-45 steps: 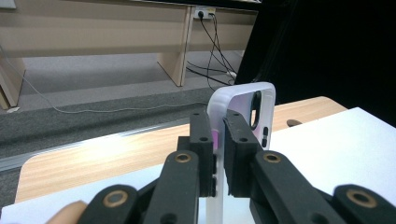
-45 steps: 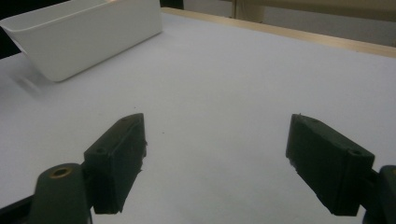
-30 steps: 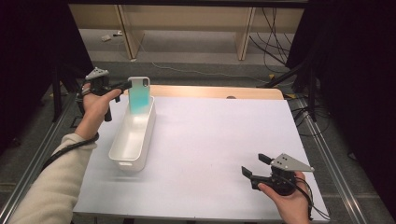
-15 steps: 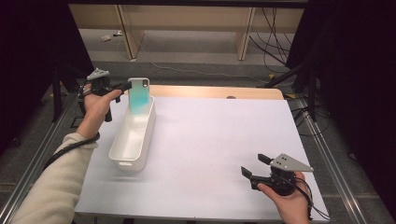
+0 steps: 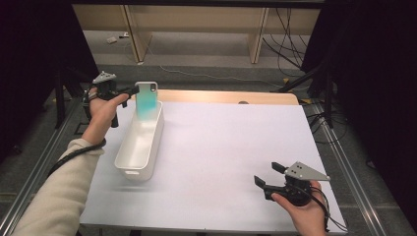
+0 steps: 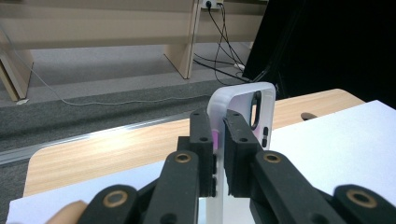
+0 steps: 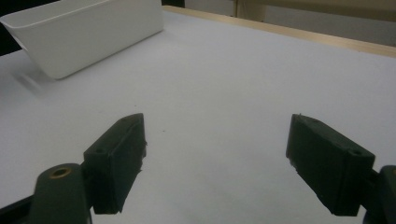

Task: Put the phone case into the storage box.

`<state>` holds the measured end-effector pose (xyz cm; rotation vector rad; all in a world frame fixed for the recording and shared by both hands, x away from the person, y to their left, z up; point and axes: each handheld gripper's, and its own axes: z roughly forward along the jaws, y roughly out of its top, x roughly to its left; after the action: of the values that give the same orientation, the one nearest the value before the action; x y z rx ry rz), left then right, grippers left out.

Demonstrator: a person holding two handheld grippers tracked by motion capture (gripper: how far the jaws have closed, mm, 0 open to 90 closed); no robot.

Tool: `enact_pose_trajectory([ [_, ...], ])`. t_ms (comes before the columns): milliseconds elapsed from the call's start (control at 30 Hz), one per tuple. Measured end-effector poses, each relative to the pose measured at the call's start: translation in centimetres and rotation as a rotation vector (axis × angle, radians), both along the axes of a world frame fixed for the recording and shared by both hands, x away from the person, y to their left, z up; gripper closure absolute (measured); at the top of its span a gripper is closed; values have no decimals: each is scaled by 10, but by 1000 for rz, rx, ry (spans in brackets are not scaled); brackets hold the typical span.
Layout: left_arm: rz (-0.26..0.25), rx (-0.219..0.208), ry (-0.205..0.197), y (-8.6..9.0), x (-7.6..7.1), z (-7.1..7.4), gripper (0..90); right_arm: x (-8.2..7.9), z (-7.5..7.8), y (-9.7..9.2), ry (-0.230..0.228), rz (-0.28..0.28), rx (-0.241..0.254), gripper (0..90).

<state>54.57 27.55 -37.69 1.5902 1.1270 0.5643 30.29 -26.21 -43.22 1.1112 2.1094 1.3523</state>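
The phone case [image 5: 146,100] stands upright over the far end of the white bin [image 5: 140,142], clenched edgewise by the left gripper [image 5: 129,92] fingers. It seems not yet released inside. The right gripper [image 5: 268,177] waits near right, fingers spread, holding nothing.

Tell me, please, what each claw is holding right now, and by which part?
The left claw is shut on the phone case, pinching its side edge, upright over the white bin. The right claw is open and holds nothing.

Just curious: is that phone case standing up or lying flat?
Upright: the phone case stands on end over the white bin, pinched by the left tool.
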Motion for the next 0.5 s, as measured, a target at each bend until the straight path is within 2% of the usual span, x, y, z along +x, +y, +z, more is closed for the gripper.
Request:
enact_pose_trajectory([
  [67, 2, -1, 2, 0, 0, 0, 829, 1, -1, 1, -3, 9, 13, 212],
  [333, 4, 5, 4, -2, 3, -1, 829, 1, -1, 1, -8, 7, 10, 212],
  [400, 5, 4, 2, -3, 4, -2, 828, 2, -2, 0, -27, 4, 2, 212],
  [433, 4, 6, 2, -3, 4, -2, 828, 1, -2, 1, -6, 7, 12, 212],
  [500, 4, 13, 0, -3, 5, -2, 828, 1, -2, 0, -5, 7, 11, 212],
])
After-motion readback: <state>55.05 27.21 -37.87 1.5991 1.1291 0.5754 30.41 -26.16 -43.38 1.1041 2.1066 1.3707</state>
